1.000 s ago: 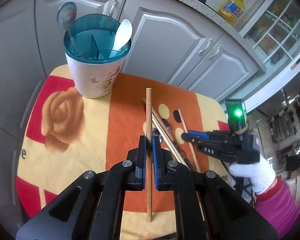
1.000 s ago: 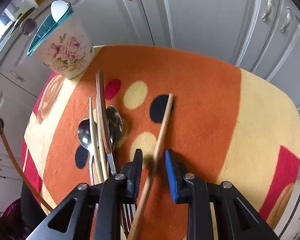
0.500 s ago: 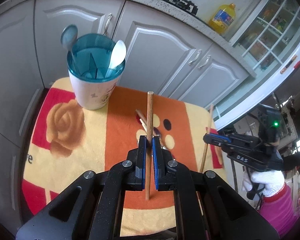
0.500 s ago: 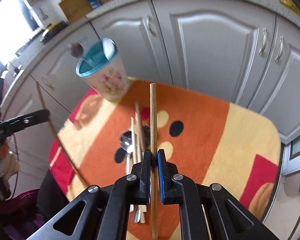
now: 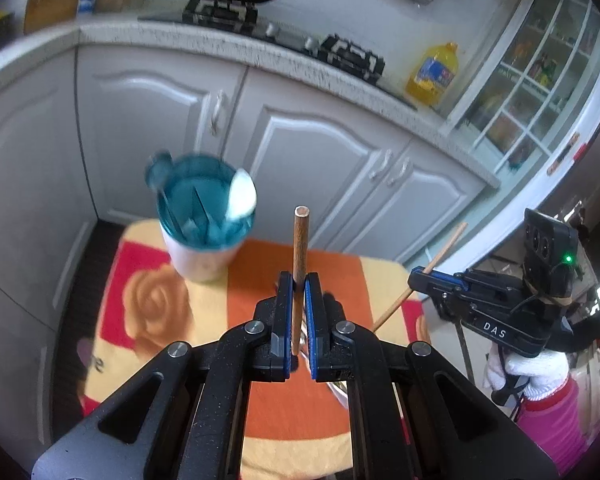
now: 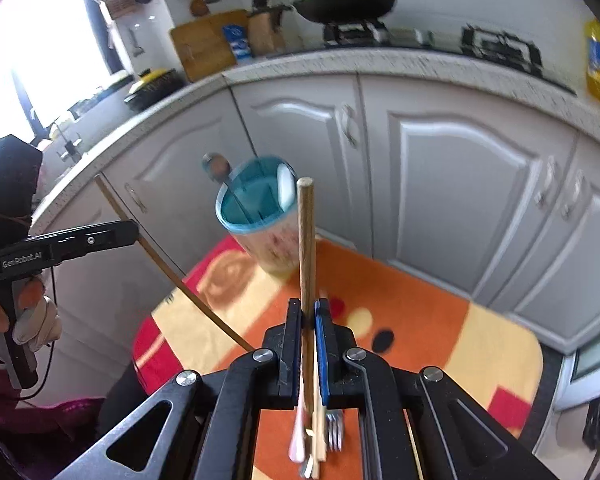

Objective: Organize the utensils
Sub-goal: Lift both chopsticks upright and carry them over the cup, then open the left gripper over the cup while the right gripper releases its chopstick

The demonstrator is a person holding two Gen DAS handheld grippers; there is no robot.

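While each of our grippers carries one chopstick above the tabletop (image 5: 284,416), the move turns on where the cup (image 5: 204,220) lies. The left gripper (image 5: 298,312) has its jaws closed on a chopstick (image 5: 300,248) standing upright, and the cup sits ahead and to its left, near the far left corner. The right gripper (image 6: 308,344) likewise clamps its chopstick (image 6: 306,240) upright, with the cup (image 6: 260,220) ahead and slightly left. We judge the left hand nearer. Each stick must tip end-down over the cup's open blue rim, clear of the spoons already inside. More utensils (image 6: 324,432) lie on the cloth (image 6: 420,344).
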